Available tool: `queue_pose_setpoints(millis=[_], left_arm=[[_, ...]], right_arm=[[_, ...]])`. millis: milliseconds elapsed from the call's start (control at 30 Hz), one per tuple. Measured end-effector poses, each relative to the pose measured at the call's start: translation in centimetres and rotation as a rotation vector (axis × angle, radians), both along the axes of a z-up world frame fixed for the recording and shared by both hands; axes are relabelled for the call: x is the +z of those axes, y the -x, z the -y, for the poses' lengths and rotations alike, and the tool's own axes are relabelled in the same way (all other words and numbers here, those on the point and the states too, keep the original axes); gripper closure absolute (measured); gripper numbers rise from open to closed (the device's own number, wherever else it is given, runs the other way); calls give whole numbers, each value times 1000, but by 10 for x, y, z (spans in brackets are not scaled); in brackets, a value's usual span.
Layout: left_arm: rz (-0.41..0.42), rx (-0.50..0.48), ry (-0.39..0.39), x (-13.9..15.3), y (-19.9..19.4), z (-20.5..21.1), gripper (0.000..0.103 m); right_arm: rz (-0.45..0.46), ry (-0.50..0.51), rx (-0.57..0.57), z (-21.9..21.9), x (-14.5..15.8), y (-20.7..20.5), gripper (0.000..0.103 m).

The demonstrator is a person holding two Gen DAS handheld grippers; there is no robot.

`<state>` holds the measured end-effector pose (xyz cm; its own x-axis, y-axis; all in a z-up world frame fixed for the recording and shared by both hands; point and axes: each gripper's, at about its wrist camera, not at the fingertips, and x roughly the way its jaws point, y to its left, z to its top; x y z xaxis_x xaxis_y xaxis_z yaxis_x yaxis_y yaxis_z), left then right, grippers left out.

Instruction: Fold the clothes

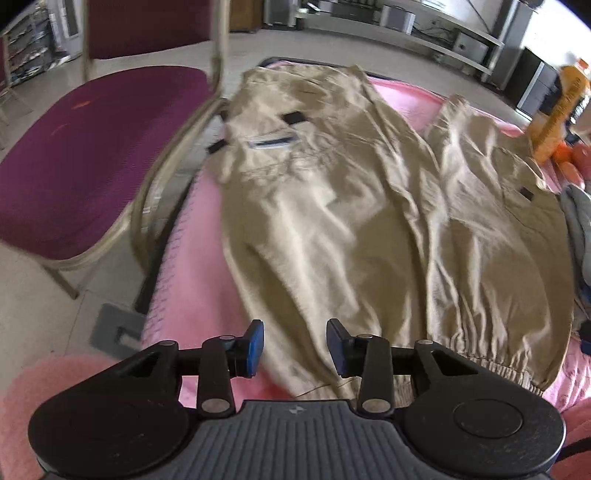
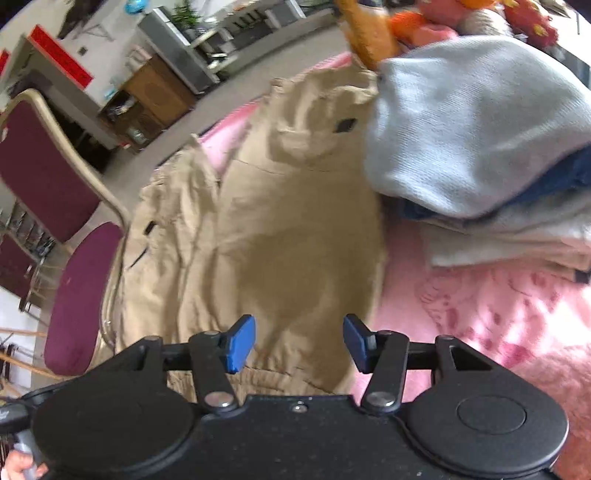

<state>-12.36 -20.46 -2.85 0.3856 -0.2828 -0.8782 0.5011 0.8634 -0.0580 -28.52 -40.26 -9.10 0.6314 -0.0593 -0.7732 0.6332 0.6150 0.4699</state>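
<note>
1. Crumpled khaki trousers with elastic cuffs lie spread flat on a pink patterned blanket; waistband at the far end, gathered cuffs at the near end.
2. Left gripper: jaws apart with a clear gap, holding nothing, poised just above the near cuff of the left trouser leg.
3. Right gripper: jaws wide apart, empty, over the near cuff of the right trouser leg; contact with the cloth cannot be told.
4. A stack of folded garments, pale grey knit over dark blue cloth, rests on the blanket to the right of the trousers, touching their far right edge.
5. Orange and red soft toys sit at the far right, beyond the stack.
6. A maroon upholstered chair with a beige metal frame stands just left of the blanket's edge.
</note>
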Motion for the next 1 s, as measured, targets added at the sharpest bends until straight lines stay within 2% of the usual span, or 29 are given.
queue_pose_setpoints(millis=[33,100,200,233,300,367,433,467,500,600,700,767,800,900,1000], left_arm=[[1,-8,1,-3,0,5,66],[5,-15,10,-12,-2,11,67],[25,27,38,-24,-11,11,75],[40,59,36,-28,-16,9,80],[64,122,6,-35,-27,6,83],[27,181,-41,-46,-39,1,83],[24,202,-47,-48,-40,-2,87],[22,212,-51,-48,-40,-3,87],[22,223,-54,-48,-40,-5,87],[74,271,-89,-42,-33,-11,86],[106,316,-47,-29,-29,-25,78],[122,332,-14,-22,-28,-32,79],[130,327,-10,-19,-27,-32,82],[113,258,10,-13,-27,-21,82],[112,177,36,-6,-33,-3,81]], right_arm=[[2,2,9,0,-2,-4,55],[-7,2,25,0,-12,-15,77],[11,-34,67,0,-32,-30,80],[15,-43,70,1,-39,-33,80],[18,-60,68,5,-52,-38,80],[-20,-82,13,15,-63,-36,83],[-62,-98,-89,29,-70,-24,98],[-73,-99,-142,35,-71,-17,100],[-69,-107,-203,41,-72,-7,101],[-37,-152,-276,48,-73,10,101],[-29,-84,-323,42,-63,20,98],[4,-44,-325,37,-54,23,90],[25,-26,-320,35,-49,24,87],[58,25,-270,29,-41,16,87],[97,-19,-222,37,-39,1,87]])
